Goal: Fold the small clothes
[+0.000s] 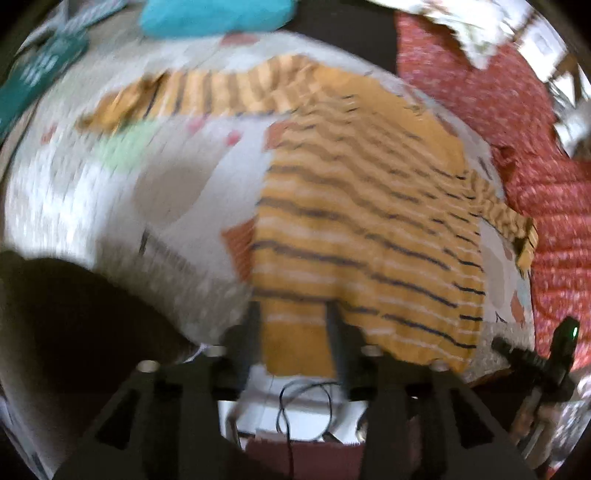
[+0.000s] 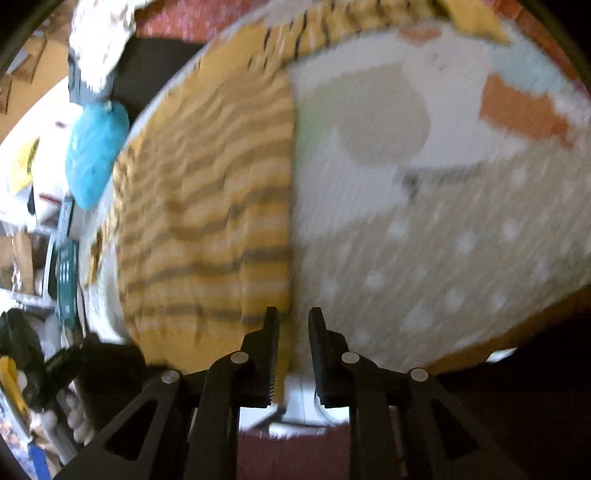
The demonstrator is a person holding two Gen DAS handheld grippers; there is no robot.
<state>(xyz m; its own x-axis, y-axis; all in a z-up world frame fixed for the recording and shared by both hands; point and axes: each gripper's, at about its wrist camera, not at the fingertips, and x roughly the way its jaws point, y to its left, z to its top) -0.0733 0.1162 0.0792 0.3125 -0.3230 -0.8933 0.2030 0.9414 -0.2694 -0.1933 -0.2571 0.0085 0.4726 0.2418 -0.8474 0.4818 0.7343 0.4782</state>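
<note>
Two grippers hover over the near edge of the orange striped shirt, which lies flat on a patterned round mat. The left gripper has its jaws partly spread with nothing pinched. The right gripper stands narrowly parted at the shirt's folded edge, gripping nothing. A turquoise cloth sits beyond the mat.
</note>
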